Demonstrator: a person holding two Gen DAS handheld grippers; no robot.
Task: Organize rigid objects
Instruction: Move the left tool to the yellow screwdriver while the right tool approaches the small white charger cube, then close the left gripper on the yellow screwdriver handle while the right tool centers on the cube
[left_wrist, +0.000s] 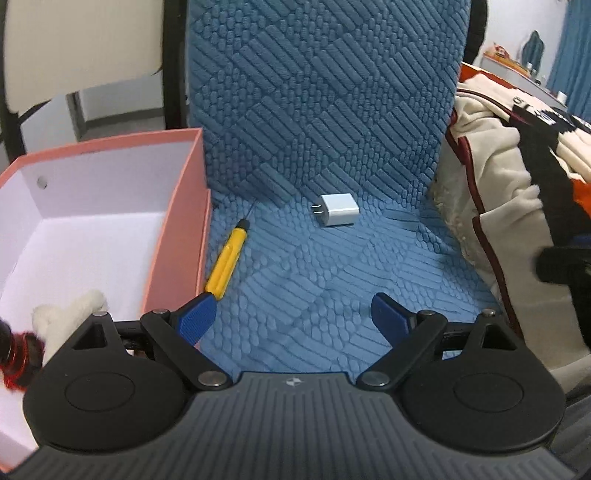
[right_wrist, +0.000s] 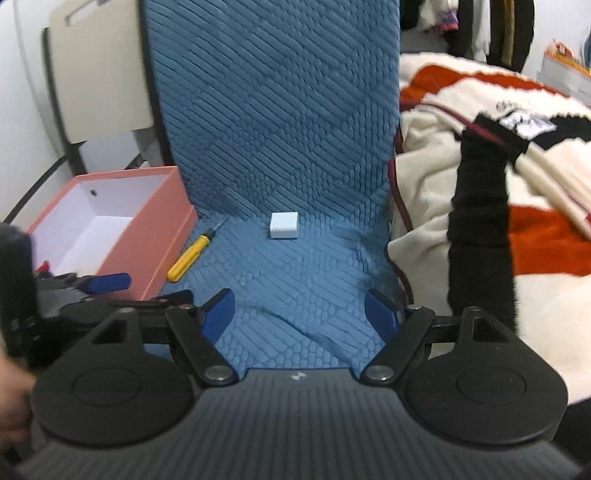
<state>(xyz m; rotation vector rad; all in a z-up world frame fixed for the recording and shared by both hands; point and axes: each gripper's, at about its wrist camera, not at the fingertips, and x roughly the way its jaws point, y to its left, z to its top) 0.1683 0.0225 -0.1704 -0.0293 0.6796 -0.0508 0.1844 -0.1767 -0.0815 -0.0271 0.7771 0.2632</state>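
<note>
A yellow screwdriver (left_wrist: 226, 263) (right_wrist: 189, 255) lies on the blue quilted chair seat (left_wrist: 314, 280) (right_wrist: 295, 266), close beside a pink box (left_wrist: 173, 236) (right_wrist: 147, 240). A white plug charger (left_wrist: 338, 209) (right_wrist: 283, 225) rests near the seat's back. My left gripper (left_wrist: 293, 315) hangs open above the seat, its left fingertip just short of the screwdriver's handle end. My right gripper (right_wrist: 301, 312) is open too, over the seat's front, with nothing between its fingers. The left gripper's blue fingertips (right_wrist: 110, 282) show at the left of the right wrist view.
The pink box is open, white inside; a cream plush piece (left_wrist: 70, 310) and a red-black object (left_wrist: 20, 354) lie in its near end. A cream, red and black blanket (left_wrist: 509, 177) (right_wrist: 517, 184) is heaped right of the chair. A black chair arm (right_wrist: 480, 229) stands there.
</note>
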